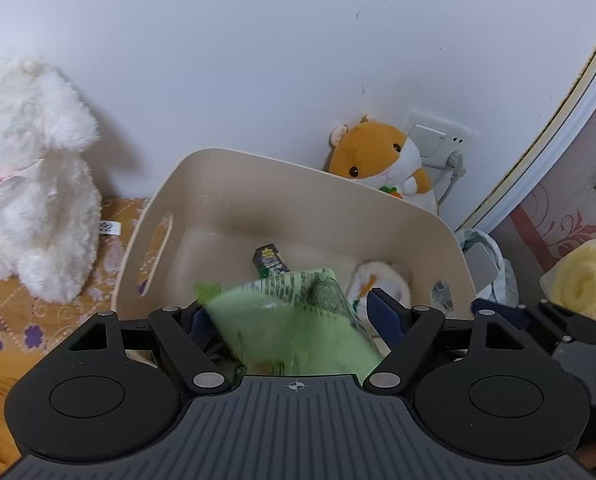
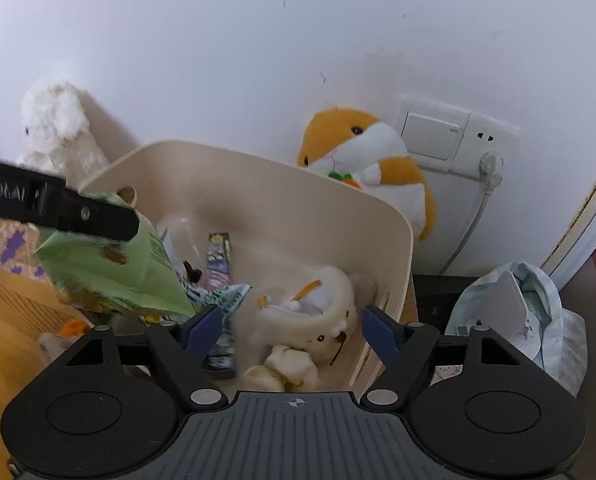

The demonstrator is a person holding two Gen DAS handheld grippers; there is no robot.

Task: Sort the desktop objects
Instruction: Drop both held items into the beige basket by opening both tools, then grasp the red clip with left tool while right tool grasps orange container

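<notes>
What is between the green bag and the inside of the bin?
Nothing visible. The green bag is blurred between the left tongs, whose jaws stand wide, right above the open beige bin. Below lie a small plush and a dark packet, with bare floor between.

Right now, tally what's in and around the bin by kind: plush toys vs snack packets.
Plush toys: 3 (white plush rabbit, orange hamster plush, cream plush in the bin)
Snack packets: 3 (green packet between the left gripper's open jaws, dark packet, small teal packet)
Total: 6
</notes>
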